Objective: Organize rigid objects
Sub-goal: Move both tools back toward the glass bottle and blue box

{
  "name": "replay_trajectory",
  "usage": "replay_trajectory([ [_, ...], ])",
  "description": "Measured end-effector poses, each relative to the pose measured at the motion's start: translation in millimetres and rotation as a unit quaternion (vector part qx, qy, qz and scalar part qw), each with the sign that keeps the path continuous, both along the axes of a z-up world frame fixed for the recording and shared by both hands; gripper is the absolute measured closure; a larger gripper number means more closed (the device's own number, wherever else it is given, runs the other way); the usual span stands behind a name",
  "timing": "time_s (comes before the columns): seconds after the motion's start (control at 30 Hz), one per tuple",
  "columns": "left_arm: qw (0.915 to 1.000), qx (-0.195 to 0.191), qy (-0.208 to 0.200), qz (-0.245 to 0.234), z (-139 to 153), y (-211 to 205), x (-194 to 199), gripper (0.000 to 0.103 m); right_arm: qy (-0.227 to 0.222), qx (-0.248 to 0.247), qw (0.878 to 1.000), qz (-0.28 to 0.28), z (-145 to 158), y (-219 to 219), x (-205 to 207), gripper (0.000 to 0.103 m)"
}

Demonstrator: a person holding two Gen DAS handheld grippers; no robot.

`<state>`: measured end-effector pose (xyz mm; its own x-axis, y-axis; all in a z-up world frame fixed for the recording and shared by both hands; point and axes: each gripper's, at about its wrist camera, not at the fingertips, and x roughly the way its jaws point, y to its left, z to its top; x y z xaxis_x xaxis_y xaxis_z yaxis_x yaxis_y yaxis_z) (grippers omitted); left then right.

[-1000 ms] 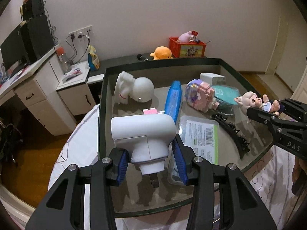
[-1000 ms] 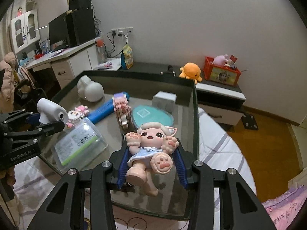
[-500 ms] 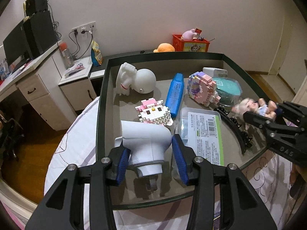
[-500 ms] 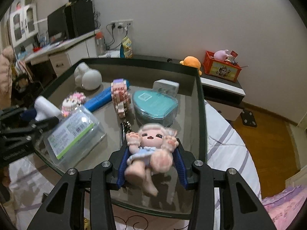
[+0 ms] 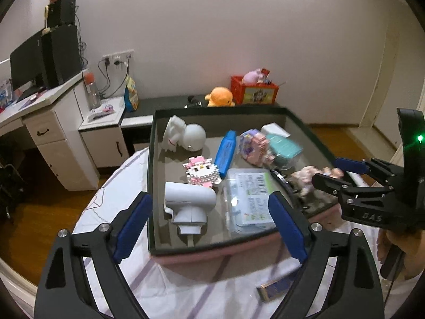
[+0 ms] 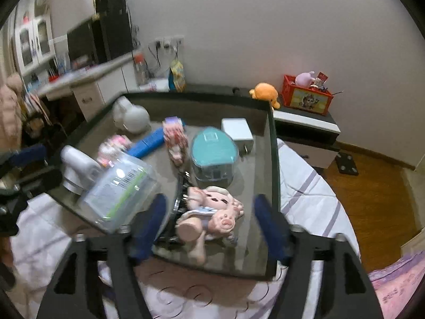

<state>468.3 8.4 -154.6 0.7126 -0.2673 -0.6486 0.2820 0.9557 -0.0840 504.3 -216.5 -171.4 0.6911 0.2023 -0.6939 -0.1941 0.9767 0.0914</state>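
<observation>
Hand-held grippers (image 5: 209,224) (image 6: 209,224) just opened, doll (image 6: 209,212) and white device (image 5: 188,204) free.

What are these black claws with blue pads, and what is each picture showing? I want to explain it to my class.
There is no robot: a person holds one two-finger claw in each hand, with a camera on each looking along its fingers. The left view shows the left claw, the right view the right claw. Both have just been opening and hold nothing. In the dark tray lie a white hair-dryer-like device, released between the left claw's fingers, and a doll between the right claw's. Also there: a clear packet, a blue case and a pink block figure.
</observation>
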Motion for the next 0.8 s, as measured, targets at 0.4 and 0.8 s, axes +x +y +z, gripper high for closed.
replay_trajectory([
  [0.4, 0.9990, -0.008, -0.038, -0.021, 15.4, -4.3, -92.5, 0.003, -0.045, 0.037, 0.998, -0.011, 22.2, -5.0, -97.6, 0.020],
  [0.8, 0.9992, -0.015, -0.001, -0.036, -19.7, -17.4, -157.8, 0.002, -0.037, 0.040, 0.997, -0.054, -6.8, -29.5, -164.6, 0.000],
])
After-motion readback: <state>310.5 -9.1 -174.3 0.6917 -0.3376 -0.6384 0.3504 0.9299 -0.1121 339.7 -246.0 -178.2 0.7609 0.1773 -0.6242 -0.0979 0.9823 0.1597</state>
